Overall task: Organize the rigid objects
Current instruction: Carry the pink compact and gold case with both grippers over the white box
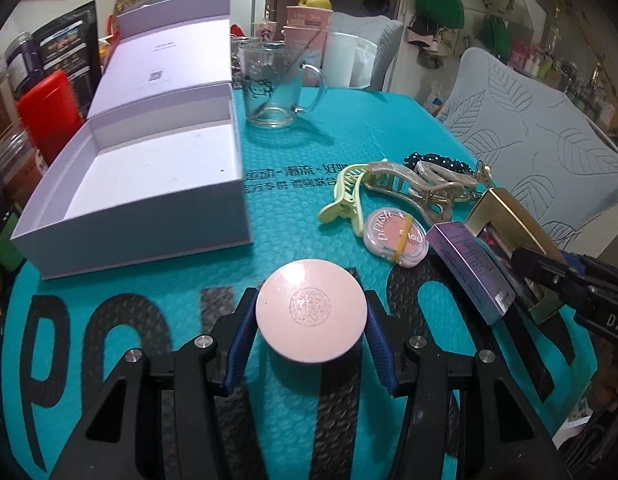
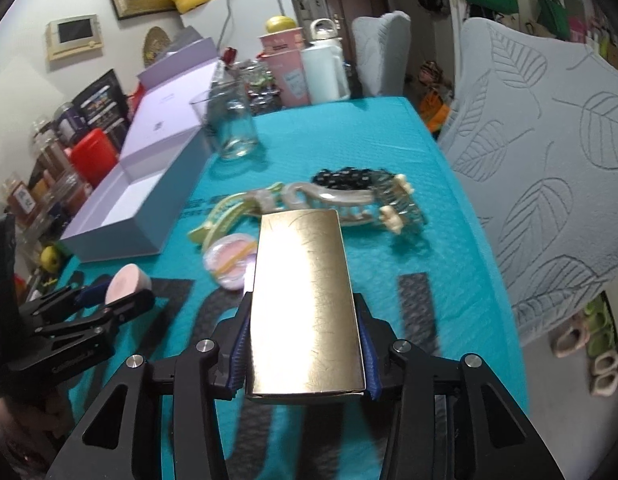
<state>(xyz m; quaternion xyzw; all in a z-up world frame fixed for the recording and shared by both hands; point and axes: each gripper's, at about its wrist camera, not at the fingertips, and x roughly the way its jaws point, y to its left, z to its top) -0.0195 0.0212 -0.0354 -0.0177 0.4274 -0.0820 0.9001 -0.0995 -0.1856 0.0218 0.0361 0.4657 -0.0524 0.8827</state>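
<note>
Pink round compact (image 1: 311,311) sits clamped between the left gripper (image 1: 311,344) jaws, above the teal desk (image 1: 293,160). Gold box (image 2: 307,308) is clamped in the right gripper (image 2: 305,354) jaws; white open box (image 1: 149,184) lies ahead-left.

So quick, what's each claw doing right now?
Left gripper: closed on the round pink compact.
Right gripper: closed on the gold box.

motion blurs the hair clips (image 2: 333,200) and glass mug (image 2: 233,128).
</note>
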